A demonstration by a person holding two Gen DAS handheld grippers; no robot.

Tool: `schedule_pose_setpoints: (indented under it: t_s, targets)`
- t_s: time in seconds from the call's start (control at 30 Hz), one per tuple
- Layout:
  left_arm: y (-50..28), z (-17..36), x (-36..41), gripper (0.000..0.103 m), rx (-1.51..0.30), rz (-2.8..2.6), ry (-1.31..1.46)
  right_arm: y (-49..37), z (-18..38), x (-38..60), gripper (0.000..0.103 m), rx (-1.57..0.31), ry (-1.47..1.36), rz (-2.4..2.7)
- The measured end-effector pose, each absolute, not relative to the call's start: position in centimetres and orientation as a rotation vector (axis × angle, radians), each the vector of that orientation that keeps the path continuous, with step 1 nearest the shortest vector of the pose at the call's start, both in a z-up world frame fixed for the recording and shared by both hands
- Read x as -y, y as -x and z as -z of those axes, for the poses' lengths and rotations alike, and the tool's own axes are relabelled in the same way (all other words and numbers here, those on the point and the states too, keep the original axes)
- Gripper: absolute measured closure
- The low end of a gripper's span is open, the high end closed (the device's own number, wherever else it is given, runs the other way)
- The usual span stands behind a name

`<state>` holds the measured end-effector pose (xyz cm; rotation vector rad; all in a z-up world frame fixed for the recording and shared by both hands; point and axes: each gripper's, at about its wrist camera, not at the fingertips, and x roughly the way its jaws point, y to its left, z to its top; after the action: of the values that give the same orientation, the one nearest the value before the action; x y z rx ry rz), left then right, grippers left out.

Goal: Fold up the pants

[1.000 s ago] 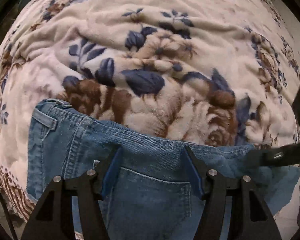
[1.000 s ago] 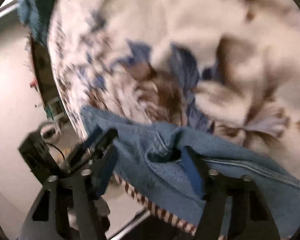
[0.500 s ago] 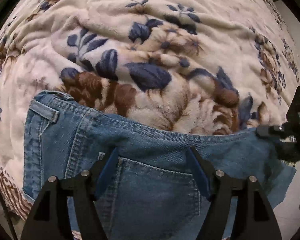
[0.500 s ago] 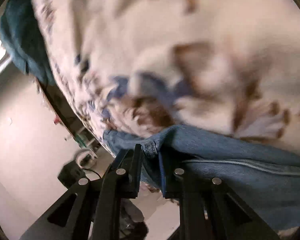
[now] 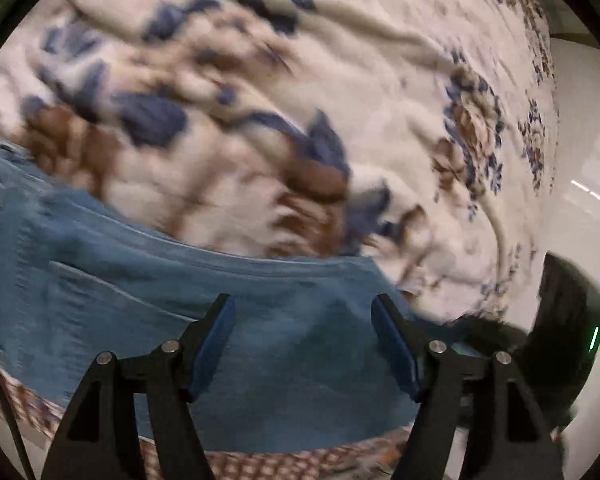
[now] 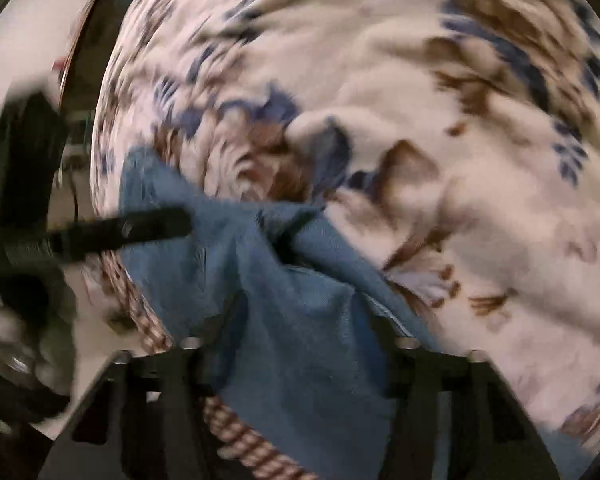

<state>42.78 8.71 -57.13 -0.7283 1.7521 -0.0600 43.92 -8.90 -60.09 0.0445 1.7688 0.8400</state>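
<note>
Blue jeans (image 5: 140, 300) lie waist-up on a floral blanket (image 5: 260, 60), back pocket showing. My left gripper (image 5: 302, 320) hovers open above the denim near its right end, with no cloth pinched between its blue pads. The right gripper's black body (image 5: 568, 320) sits at the jeans' right corner. In the right wrist view a bunched corner of the jeans (image 6: 228, 260) is pulled up off the blanket (image 6: 460, 160). It fills the gap of my right gripper (image 6: 296, 332) and hides its fingertips. A finger of the left gripper (image 6: 140, 228) reaches in from the left. Both views are blurred.
A brown-and-white patterned bed edge (image 5: 300, 464) runs under the jeans' lower side, and appears as a rope-like border (image 6: 152, 320) in the right wrist view. Pale floor or wall (image 5: 580, 160) lies beyond the blanket's right edge.
The right gripper closed on the jeans' corner and lifted it, bunching the cloth. The left gripper slid right along the waistband and stayed open.
</note>
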Motion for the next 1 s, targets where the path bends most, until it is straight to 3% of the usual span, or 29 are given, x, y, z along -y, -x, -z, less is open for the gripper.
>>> schedule_pose_setpoints:
  t_s: [0.1,0.33,0.4,0.43,0.57,0.63,0.7,0.77,0.83,1.0]
  targets:
    - [-43.4,58.0,-5.8,0.035,-1.826,0.072,0.739,-41.9,59.2,9.3,0.094,-1.710,0.042,-0.876]
    - [-44.1,59.4,-2.1,0.035,-1.915,0.070,0.557,-38.8,57.6,8.3,0.095,-1.633,0.031,-0.933]
    - [-43.9,59.5,-1.4,0.046,-1.900,0.064,0.490,-38.6,57.6,8.7,0.095,-1.643,0.016,-0.954]
    - [-43.6,59.4,-1.3,0.058,-1.889,0.063,0.445,-38.6,57.8,9.1,0.095,-1.653,0.003,-0.964]
    - [-42.2,58.4,-2.0,0.078,-1.826,0.096,0.474,-40.7,59.1,12.2,0.094,-1.768,-0.281,-0.929]
    - [-41.6,57.6,-2.3,0.080,-1.800,0.098,0.498,-42.3,59.9,14.6,0.088,-1.783,-0.495,-0.868]
    - [-41.3,57.1,-2.5,0.080,-1.782,0.104,0.514,-43.3,61.0,16.2,0.058,-1.792,-0.696,-0.811]
    - [-41.2,56.7,-2.6,0.080,-1.773,0.108,0.532,-44.1,62.2,16.6,0.046,-1.800,-0.875,-0.808]
    - [-41.1,56.6,-2.9,0.080,-1.766,0.102,0.544,-44.7,63.6,15.6,0.045,-1.836,-0.985,-0.834]
    - [-39.9,56.0,-4.1,0.081,-1.756,0.124,0.569,-44.0,68.8,9.8,0.044,-2.039,-0.961,-0.811]
